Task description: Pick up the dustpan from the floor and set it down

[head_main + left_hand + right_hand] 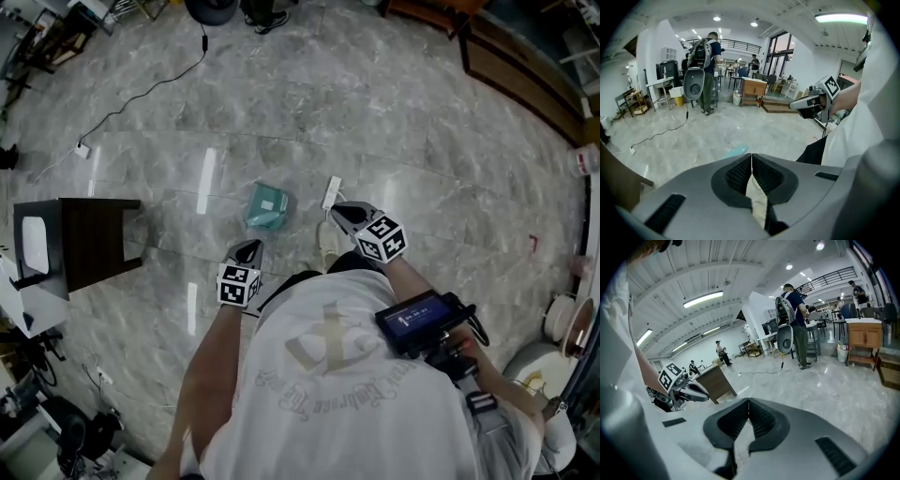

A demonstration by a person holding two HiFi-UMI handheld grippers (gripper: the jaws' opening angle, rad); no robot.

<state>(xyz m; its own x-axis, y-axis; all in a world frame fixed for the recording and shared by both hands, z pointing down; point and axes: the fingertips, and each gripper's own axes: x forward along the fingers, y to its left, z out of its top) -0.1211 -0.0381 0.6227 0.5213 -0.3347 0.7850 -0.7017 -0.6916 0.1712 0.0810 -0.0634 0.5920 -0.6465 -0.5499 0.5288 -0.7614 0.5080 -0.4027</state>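
**Dustpan [266, 208] on the floor [394, 141], closest to the left gripper [247, 247]**
In the head view it lies at about 1 o'clock from that gripper and 9 o'clock from the right gripper [339, 212], which is farther off. Both pairs of fingers [738, 176] are pressed together and empty.

A teal dustpan [266, 207] lies on the grey marble floor [394, 122], a white bar [331, 192] just beside it. A black cable [141, 98] and dark wooden stand [94, 239] sit well apart.

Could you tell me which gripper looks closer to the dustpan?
The left gripper: in the head view its tips sit just below the dustpan; the right gripper is farther off.
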